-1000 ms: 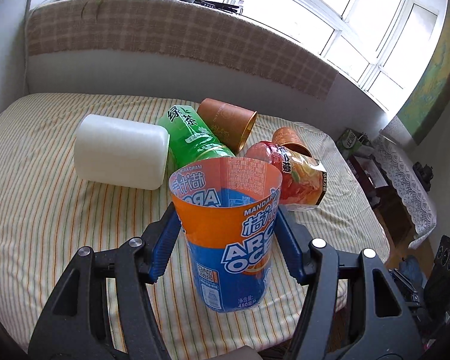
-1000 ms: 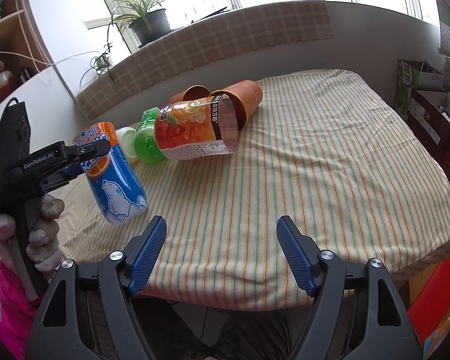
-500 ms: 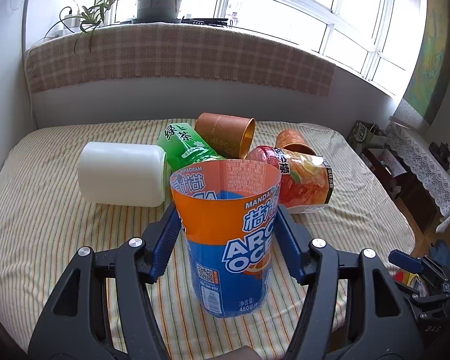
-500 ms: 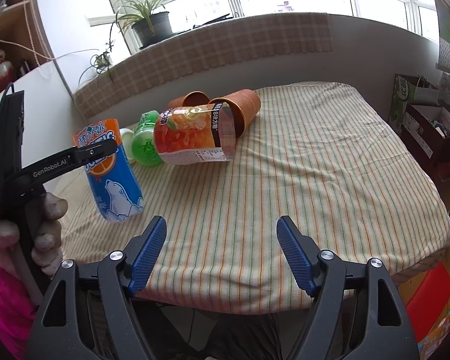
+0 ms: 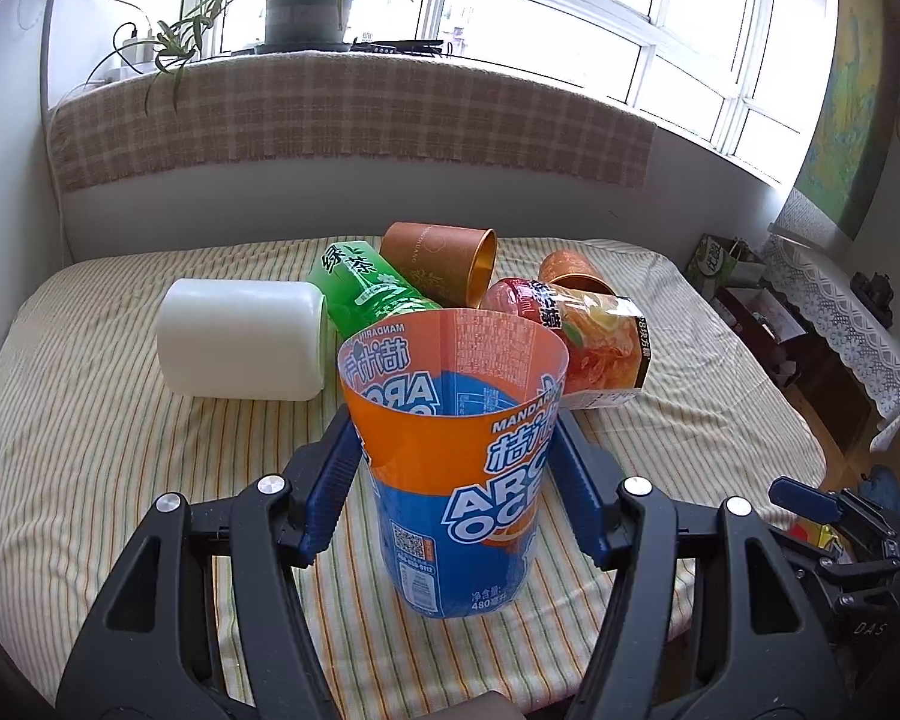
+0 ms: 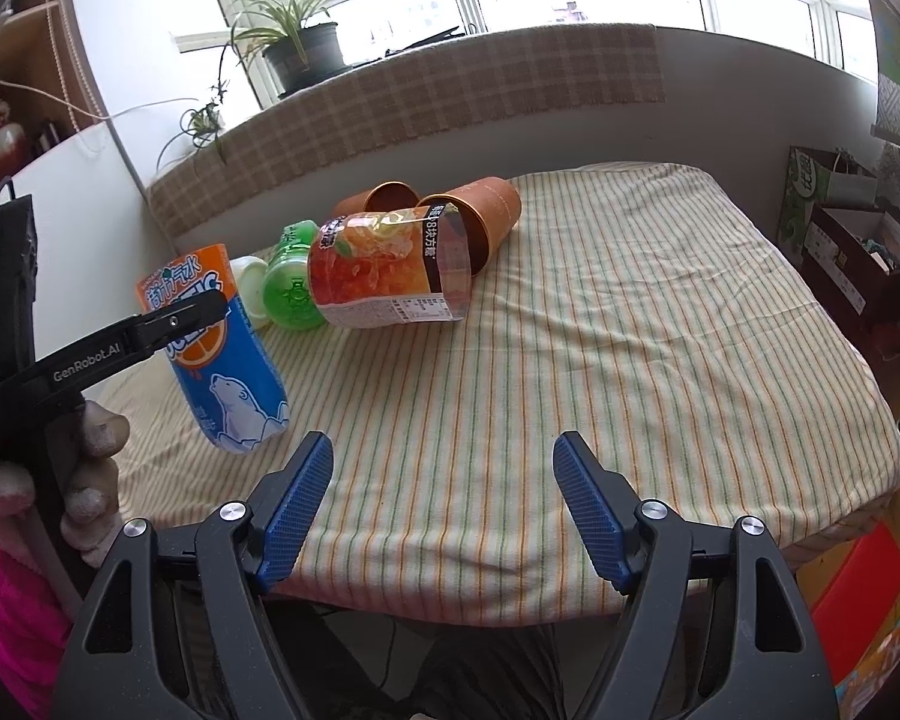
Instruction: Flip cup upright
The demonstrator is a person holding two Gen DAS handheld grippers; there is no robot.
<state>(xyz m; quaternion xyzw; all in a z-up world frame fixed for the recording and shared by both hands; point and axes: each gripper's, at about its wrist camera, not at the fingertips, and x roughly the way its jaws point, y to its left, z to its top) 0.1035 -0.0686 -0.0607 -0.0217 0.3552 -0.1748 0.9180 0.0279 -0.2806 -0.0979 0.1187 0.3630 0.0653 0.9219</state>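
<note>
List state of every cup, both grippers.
Orange-and-blue plastic label cup: mouth up, slightly tilted, held.
White plastic jar: on its side.
Green plastic cup: on its side.
Red-orange fruit-print cup: on its side.
Two brown paper cups: on their sides.
Left hand-held gripper: shut on cup.
Right hand-held gripper: open, holding nothing.

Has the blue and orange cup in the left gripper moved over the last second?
Yes. In the right wrist view the blue and orange cup has tipped nearer upright and dropped toward the striped bedsheet, judged against the lying red cup.
</note>
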